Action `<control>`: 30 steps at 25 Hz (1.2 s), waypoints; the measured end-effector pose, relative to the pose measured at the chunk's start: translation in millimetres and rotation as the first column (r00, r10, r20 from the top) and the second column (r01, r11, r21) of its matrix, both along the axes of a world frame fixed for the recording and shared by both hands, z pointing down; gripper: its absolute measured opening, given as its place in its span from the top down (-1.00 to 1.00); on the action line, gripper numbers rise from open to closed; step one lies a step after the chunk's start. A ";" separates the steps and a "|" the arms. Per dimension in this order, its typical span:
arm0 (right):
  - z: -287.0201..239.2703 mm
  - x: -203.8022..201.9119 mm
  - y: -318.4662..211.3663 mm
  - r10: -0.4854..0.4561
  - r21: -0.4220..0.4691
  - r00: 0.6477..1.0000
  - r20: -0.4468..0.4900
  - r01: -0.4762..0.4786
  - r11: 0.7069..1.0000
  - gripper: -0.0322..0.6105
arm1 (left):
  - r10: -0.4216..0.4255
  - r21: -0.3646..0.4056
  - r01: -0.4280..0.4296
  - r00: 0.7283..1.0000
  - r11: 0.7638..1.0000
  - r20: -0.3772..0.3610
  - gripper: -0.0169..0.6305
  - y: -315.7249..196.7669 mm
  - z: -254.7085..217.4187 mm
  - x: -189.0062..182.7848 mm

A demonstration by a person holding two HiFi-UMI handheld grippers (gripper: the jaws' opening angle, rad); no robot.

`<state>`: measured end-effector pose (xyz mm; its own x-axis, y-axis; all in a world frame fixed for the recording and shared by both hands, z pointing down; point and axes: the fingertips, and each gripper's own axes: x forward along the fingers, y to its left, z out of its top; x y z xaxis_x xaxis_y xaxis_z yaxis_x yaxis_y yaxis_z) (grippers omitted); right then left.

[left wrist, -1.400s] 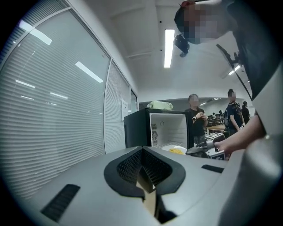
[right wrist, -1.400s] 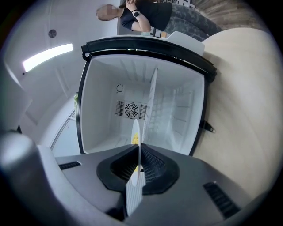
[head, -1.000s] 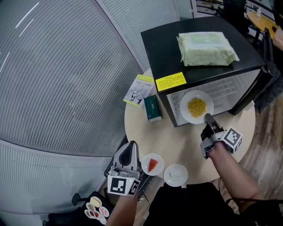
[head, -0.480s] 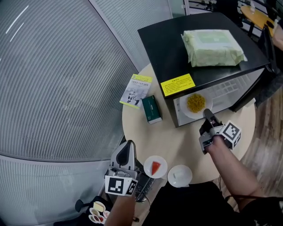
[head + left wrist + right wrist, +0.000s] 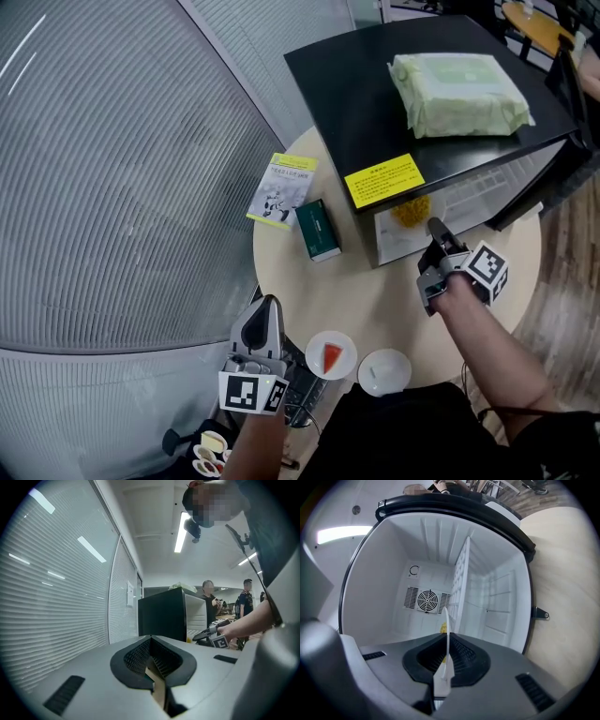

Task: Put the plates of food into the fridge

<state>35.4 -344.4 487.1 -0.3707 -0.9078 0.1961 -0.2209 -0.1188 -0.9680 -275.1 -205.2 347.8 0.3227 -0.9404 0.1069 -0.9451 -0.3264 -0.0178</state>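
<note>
In the right gripper view the plate [image 5: 444, 671] shows only edge-on, a thin white line rising between the fingers [image 5: 464, 656] of the right gripper [image 5: 446, 644], and the yellow food [image 5: 440, 630] is almost wholly hidden behind it. In the head view the black top of the fridge [image 5: 375, 112] covers most of the plate. The fridge door [image 5: 542, 194] runs off the right edge. The print on the yellow sticker [image 5: 384, 180] and on the booklet [image 5: 282, 189] is too small to read. The bottom edge cuts off some small dishes [image 5: 211, 448] below the worktop [image 5: 375, 300].
</note>
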 end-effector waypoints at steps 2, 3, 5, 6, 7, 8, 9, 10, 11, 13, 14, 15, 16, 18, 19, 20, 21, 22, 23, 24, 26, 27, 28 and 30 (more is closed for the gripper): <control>1.0 -1.7 -3.5 0.003 -0.011 1.000 0.001 -0.003 1.000 0.84 | -0.003 -0.006 0.003 1.000 1.000 -0.005 0.94 -4.0 2.9 -2.2; 1.4 -2.7 -5.7 0.005 -0.015 1.000 0.004 -0.004 1.000 0.84 | -0.004 -0.007 0.004 1.000 1.000 -0.008 0.94 -6.3 4.0 -2.8; 1.4 -4.8 -10.7 0.004 -0.019 1.000 0.013 -0.004 1.000 0.84 | -0.003 -0.009 0.003 1.000 1.000 -0.013 0.94 -11.1 5.7 -2.9; 1.5 -5.5 -12.7 0.005 -0.021 1.000 0.014 -0.005 1.000 0.84 | -0.002 -0.010 0.002 1.000 1.000 -0.014 0.94 -13.2 6.3 -2.6; 2.0 -5.7 -14.3 0.007 -0.024 1.000 0.014 -0.006 1.000 0.84 | 0.000 -0.011 0.000 1.000 1.000 -0.014 0.94 -14.9 7.0 -2.3; 2.6 -5.7 -15.5 0.009 -0.028 1.000 0.016 -0.009 1.000 0.84 | 0.000 -0.013 0.000 1.000 1.000 -0.015 0.94 -16.2 7.9 -2.1; 2.9 -5.7 -16.7 0.013 -0.031 1.000 0.019 -0.012 0.999 0.84 | -0.001 -0.015 0.001 1.000 1.000 -0.015 0.94 -17.2 9.1 -2.2; 2.6 -5.8 -18.0 0.016 -0.031 1.000 0.023 -0.016 0.999 0.84 | -0.004 -0.017 0.003 1.000 1.000 -0.016 0.94 -18.0 10.3 -2.5; 2.0 -6.0 -19.4 0.020 -0.030 0.999 0.025 -0.019 0.999 0.84 | -0.007 -0.019 0.006 1.000 1.000 -0.017 0.94 -18.7 11.5 -3.0; 0.0 -6.3 -22.2 0.024 -0.027 0.999 0.021 -0.023 0.999 0.84 | -0.014 -0.022 0.014 1.000 1.000 -0.020 0.94 -19.9 13.3 -4.1; -1.8 -6.4 -23.8 0.023 -0.020 1.000 0.014 -0.023 1.000 0.84 | -0.018 -0.023 0.017 1.000 1.000 -0.021 0.94 -20.0 13.8 -4.4; -4.0 -6.3 -25.4 0.021 -0.008 1.000 0.004 -0.021 1.000 0.84 | -0.020 -0.024 0.020 1.000 1.000 -0.021 0.94 -19.8 14.1 -4.4; -6.1 -6.1 -26.9 0.016 0.003 1.000 -0.009 -0.016 1.000 0.84 | -0.022 -0.025 0.022 1.000 0.999 -0.021 0.94 -19.4 14.2 -4.1; -7.8 -5.5 -28.2 0.005 0.011 0.999 -0.042 -0.004 1.000 0.84 | -0.024 -0.025 0.024 1.000 0.999 -0.020 0.94 -18.1 13.8 -3.1; -7.9 -5.3 -28.1 -0.003 0.008 0.998 -0.061 0.004 1.000 0.84 | -0.026 -0.025 0.025 0.999 0.999 -0.019 0.94 -17.1 13.4 -2.6; -8.1 -5.6 -27.3 -0.014 0.004 0.996 -0.082 0.015 1.000 0.83 | -0.028 -0.024 0.027 0.999 0.999 -0.019 0.94 -15.8 12.8 -2.2; -8.8 -6.6 -26.2 -0.029 -0.002 0.994 -0.106 0.029 1.000 0.80 | -0.029 -0.023 0.029 0.999 0.999 -0.019 0.94 -14.4 12.0 -1.9; -10.0 -8.1 -25.2 -0.046 -0.006 0.990 -0.130 0.046 0.999 0.76 | -0.031 -0.021 0.031 0.999 0.999 -0.018 0.94 -13.0 11.1 -1.5; -11.7 -10.0 -24.6 -0.063 -0.009 0.987 -0.149 0.063 0.998 0.68 | -0.033 -0.019 0.032 0.999 0.999 -0.018 0.94 -11.8 10.0 -1.1; -13.4 -11.8 -24.4 -0.079 -0.010 0.984 -0.162 0.078 0.997 0.62 | -0.034 -0.015 0.033 0.999 0.999 -0.018 0.94 -10.8 9.0 -0.5; -14.6 -13.8 -23.0 -0.103 -0.017 0.978 -0.180 0.102 0.995 0.55 | -0.033 -0.011 0.033 0.999 0.999 -0.020 0.94 -8.5 7.9 1.9; -13.7 -13.9 -21.1 -0.113 -0.026 0.975 -0.191 0.110 0.994 0.52 | -0.033 -0.012 0.033 0.999 0.999 -0.021 0.94 -6.6 7.7 3.3; -12.1 -13.5 -18.7 -0.123 -0.037 0.972 -0.203 0.118 0.992 0.49 | -0.034 -0.013 0.033 0.999 0.999 -0.022 0.94 -4.5 7.3 4.7; -9.3 -11.8 -14.6 -0.138 -0.055 0.966 -0.216 0.129 0.990 0.47 | -0.035 -0.011 0.035 0.999 0.999 -0.021 0.94 -1.2 4.5 6.9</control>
